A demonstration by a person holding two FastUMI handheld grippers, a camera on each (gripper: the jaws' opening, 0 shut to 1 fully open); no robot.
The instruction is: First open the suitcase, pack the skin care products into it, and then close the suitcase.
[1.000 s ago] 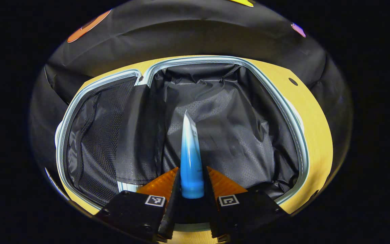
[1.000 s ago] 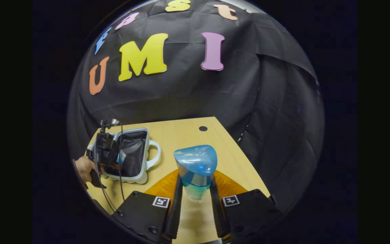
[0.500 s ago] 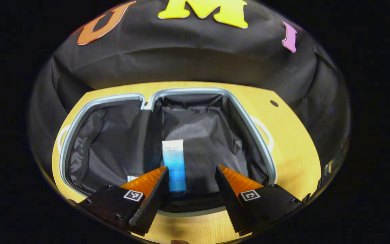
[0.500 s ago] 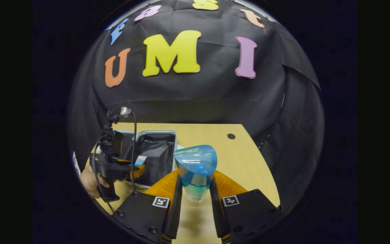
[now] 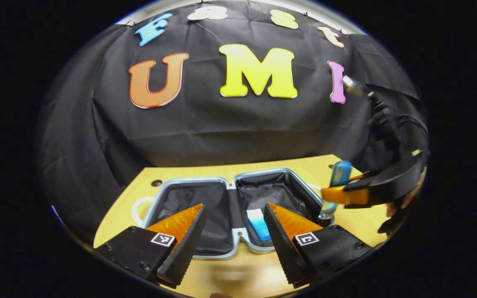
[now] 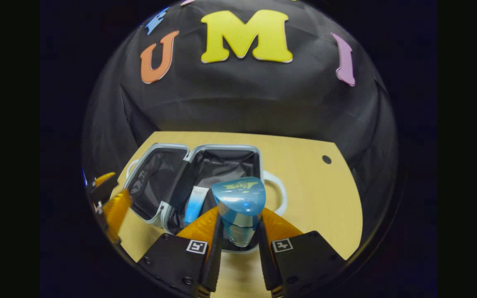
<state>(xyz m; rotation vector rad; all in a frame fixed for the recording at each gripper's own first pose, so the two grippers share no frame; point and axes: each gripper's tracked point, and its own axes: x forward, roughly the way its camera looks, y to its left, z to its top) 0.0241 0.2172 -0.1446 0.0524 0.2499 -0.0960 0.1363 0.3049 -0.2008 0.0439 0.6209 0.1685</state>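
Your suitcase (image 5: 230, 215) lies open on the counter (image 6: 313, 194) with the tube (image 5: 258, 224) already inside, just ahead of your left gripper (image 5: 232, 231), whose fingers stand wide and empty. Your right gripper (image 6: 238, 244) pinches the bottle (image 6: 238, 209) at the suitcase's near edge. By my reckoning, packing the bottle and closing the suitcase remain.
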